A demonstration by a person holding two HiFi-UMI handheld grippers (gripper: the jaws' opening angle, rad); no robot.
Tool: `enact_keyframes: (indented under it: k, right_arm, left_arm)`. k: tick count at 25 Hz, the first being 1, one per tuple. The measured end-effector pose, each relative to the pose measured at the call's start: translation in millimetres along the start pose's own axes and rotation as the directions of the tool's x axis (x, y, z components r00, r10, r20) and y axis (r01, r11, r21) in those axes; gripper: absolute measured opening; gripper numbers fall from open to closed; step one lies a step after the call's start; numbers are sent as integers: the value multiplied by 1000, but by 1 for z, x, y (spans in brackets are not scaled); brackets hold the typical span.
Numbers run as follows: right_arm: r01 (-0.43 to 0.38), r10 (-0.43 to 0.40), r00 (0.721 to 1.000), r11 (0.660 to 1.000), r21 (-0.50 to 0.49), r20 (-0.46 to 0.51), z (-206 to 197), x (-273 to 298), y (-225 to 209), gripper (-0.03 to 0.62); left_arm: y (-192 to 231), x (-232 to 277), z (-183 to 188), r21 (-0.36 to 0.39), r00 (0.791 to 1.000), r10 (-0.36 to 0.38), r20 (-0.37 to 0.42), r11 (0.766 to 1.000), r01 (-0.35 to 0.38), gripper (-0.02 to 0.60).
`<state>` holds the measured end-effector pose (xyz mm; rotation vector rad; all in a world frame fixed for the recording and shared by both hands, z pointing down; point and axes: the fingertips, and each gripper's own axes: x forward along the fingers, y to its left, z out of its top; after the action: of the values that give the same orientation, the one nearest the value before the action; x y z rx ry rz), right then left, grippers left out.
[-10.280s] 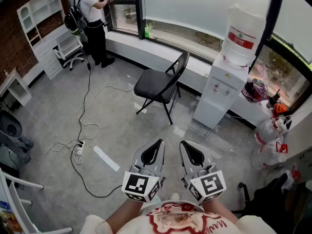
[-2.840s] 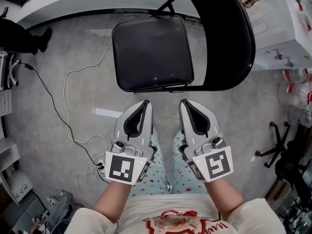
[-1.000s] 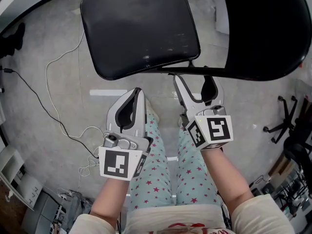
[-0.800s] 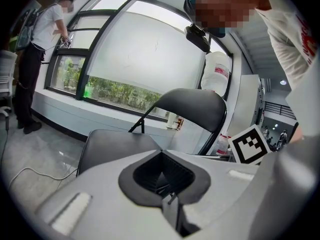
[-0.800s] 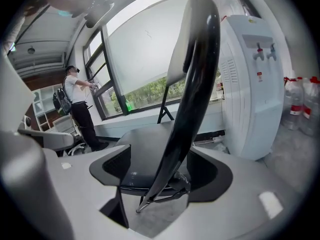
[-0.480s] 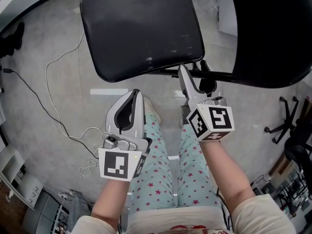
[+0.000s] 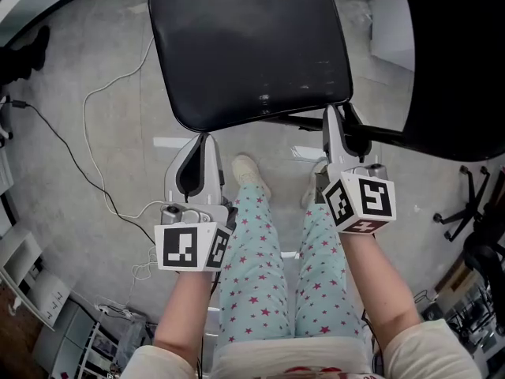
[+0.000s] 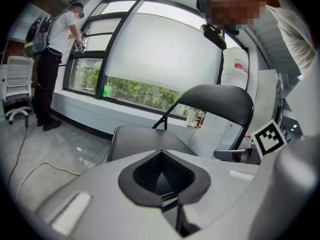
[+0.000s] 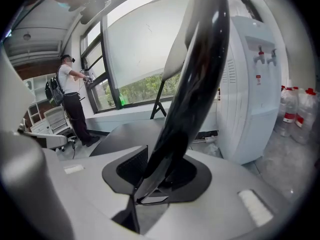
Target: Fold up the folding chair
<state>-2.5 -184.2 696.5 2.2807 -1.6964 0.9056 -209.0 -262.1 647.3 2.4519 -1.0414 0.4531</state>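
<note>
The black folding chair stands open, its seat [image 7: 252, 46] in front of me and its backrest [image 7: 458, 61] at the upper right. My right gripper [image 7: 341, 121] has just been closing its jaws, and they now clamp the chair's black frame tube [image 9: 195, 69] below the backrest. That tube runs up between the pads in the right gripper view. My left gripper [image 7: 197, 144] is shut and holds nothing; it sits just short of the seat's front edge. In the left gripper view the seat [image 8: 145, 136] and backrest [image 8: 215, 101] lie ahead of the jaws.
A cable [image 7: 87, 148] snakes over the grey floor at the left, by a white tape strip [image 7: 170, 142]. My legs in star-print trousers [image 7: 260, 259] stand under the grippers. A water dispenser [image 9: 250, 94] stands behind the chair. A person [image 8: 50, 64] is at the far window.
The right gripper's jaws, wide open a second ago, have closed around the frame tube. The left gripper has moved forward and down toward the seat's front edge.
</note>
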Motion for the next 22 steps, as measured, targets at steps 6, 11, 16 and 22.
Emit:
enact_keyframes:
  k: [6,11,16,22]
  right_arm:
    - [16,-16,1000,1000,7,-7,-1,0,0,146]
    - [24,-24,1000,1000,9,2,1,-1,0,147]
    - [22,-22,1000,1000,3,-10,-1,0,-1,147]
    - [14,-14,1000,1000,1,-27,-1,0,-1,149]
  left_arm:
    - [56,10,-23,-107,998,5,-61,994,-11,77]
    - [94,28,-44,-178,995,-19,-101,984,1,183]
    - [126,54,-76,-291,986,-41,-164,957,-9,358]
    - [125,67,-101,-456,954,-239,-181,880,133,426]
